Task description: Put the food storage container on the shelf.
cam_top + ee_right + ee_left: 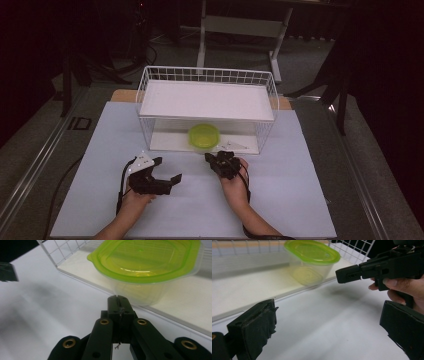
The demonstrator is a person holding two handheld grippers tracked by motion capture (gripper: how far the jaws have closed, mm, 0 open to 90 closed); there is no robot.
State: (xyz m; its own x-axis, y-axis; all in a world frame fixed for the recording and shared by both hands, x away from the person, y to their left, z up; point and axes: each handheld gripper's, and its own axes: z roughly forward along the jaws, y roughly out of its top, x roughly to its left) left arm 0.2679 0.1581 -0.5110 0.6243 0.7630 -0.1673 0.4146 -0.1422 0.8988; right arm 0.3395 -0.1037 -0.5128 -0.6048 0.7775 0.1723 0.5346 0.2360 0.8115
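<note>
Ahead of jaws: 1 container (147, 270), green lid, clear body, seated on lower shelf of 1 white wire rack (207, 100).
R gripper (119, 301): jaws pressed together, nothing held; tips just short of container wall, not touching.
L gripper (329, 322): jaws spread wide, nothing gripped; container seen farther off beyond them.
Grippers counted: 2, each held in 1 hand (235, 187).
Table (280, 200): 1 white sheet under both.

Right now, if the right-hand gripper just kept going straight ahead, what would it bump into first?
Most likely the clear container with the green lid, sitting at the rack's front edge just beyond the shut right gripper.
</note>
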